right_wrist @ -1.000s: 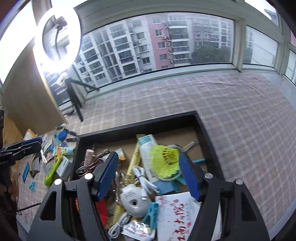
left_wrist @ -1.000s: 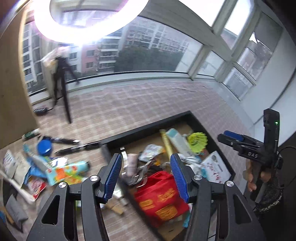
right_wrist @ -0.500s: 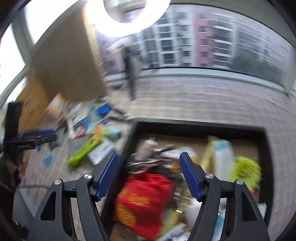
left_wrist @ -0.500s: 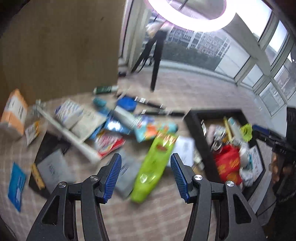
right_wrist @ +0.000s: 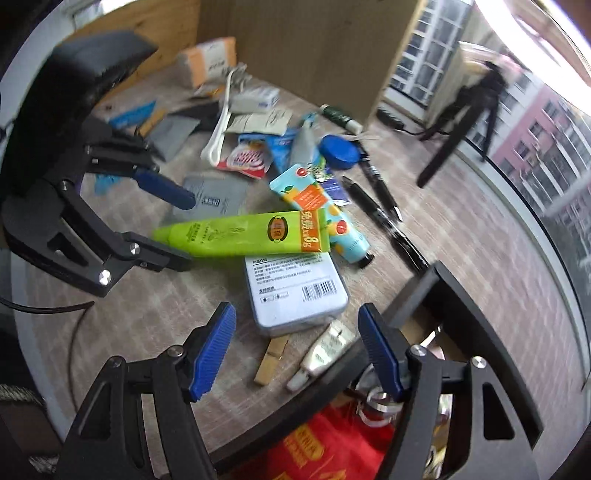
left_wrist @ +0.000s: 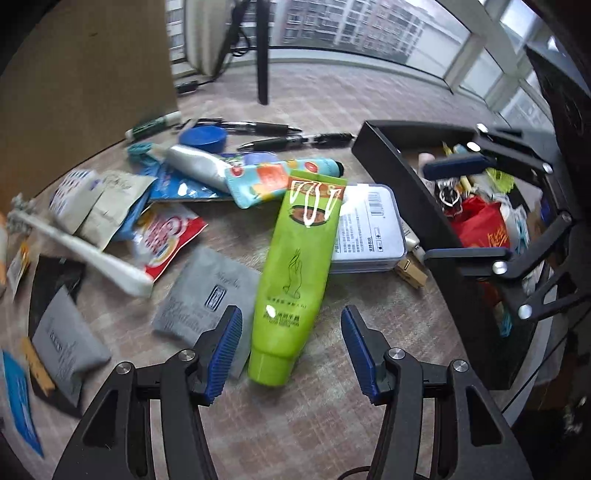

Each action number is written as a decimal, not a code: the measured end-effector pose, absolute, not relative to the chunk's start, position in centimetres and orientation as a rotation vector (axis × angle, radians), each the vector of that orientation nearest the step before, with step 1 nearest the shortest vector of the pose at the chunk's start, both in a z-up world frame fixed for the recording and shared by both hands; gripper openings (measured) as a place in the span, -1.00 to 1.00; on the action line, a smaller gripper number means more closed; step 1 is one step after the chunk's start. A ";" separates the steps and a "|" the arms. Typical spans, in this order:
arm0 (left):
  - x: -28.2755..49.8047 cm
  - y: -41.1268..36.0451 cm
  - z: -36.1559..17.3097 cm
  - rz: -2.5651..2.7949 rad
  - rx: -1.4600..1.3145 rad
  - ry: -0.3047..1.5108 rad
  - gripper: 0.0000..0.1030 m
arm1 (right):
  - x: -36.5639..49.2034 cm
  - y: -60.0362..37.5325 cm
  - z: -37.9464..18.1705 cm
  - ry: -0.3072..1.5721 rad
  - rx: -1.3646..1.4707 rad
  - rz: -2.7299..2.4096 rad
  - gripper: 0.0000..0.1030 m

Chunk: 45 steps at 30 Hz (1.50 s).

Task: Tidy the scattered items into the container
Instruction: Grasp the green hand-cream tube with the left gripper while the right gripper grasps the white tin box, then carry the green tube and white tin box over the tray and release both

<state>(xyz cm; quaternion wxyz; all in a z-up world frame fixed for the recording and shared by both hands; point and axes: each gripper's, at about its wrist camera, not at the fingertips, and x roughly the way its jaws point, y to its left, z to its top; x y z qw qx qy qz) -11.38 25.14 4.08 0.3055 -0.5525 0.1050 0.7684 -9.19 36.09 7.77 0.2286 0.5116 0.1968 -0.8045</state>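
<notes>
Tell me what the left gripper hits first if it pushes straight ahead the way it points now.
Most likely the green tube. The left gripper is open, and the tube's capped end lies between its fingertips, slightly left of centre. Depth is unclear: the gripper may be above the tube, in which case it would meet the table alongside it.

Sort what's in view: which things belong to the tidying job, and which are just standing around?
Job: green tube, metal tin, black pens, blue lid, wooden clothespin, black container.

Bystanders: tripod leg, cardboard panel, window.
</notes>
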 end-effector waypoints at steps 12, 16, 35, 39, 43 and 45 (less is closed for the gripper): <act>-11.6 26.2 1.8 1.970 -1.469 0.359 0.03 | -11.9 34.8 5.4 0.585 1.444 -2.110 0.38; -11.1 25.2 2.1 2.026 -1.454 0.372 0.02 | -11.9 34.5 5.4 0.616 1.434 -2.104 0.38; -11.4 21.3 3.6 2.018 -1.432 0.145 -0.35 | -13.2 34.6 3.2 0.527 1.534 -2.075 0.37; -11.7 20.6 4.2 2.029 -1.428 0.111 -0.36 | -13.3 35.5 4.2 0.433 1.520 -2.107 0.35; -11.2 19.8 4.9 2.040 -1.411 0.097 -0.37 | -13.0 36.3 5.4 0.368 1.493 -2.147 0.33; -11.5 20.1 4.6 2.041 -1.409 0.095 -0.37 | -12.5 36.5 5.8 0.354 1.480 -2.162 0.33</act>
